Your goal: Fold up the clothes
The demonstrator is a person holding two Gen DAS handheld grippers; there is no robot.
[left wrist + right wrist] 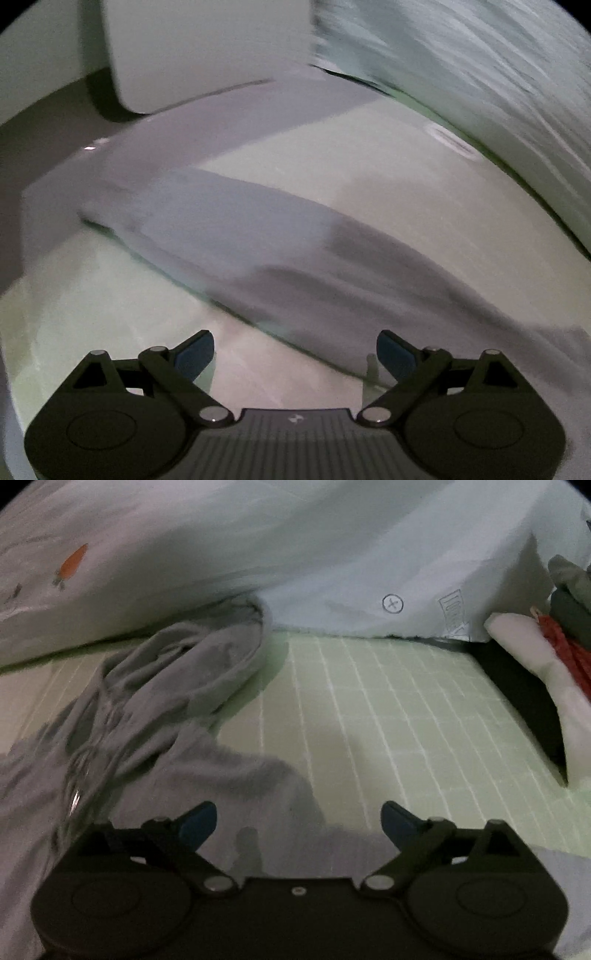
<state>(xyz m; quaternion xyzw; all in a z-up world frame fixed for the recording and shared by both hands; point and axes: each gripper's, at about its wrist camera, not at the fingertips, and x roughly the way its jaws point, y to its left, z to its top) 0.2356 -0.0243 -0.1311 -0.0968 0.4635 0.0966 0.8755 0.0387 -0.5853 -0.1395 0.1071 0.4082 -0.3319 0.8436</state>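
Note:
A grey garment lies crumpled on the pale green checked bed sheet, bunched at the left and spreading under my right gripper. My right gripper is open and empty, just above the garment's near edge. In the left wrist view a long grey stretch of the same kind of cloth lies flat across the pale surface, running from upper left to lower right. My left gripper is open and empty, just short of the cloth's near edge. The left view is blurred.
A pale quilt with a carrot print is heaped along the back. A pile of folded clothes, white, red and dark, sits at the right past the bed's edge. In the left wrist view a white box-like object stands at the back and pale bedding fills the right.

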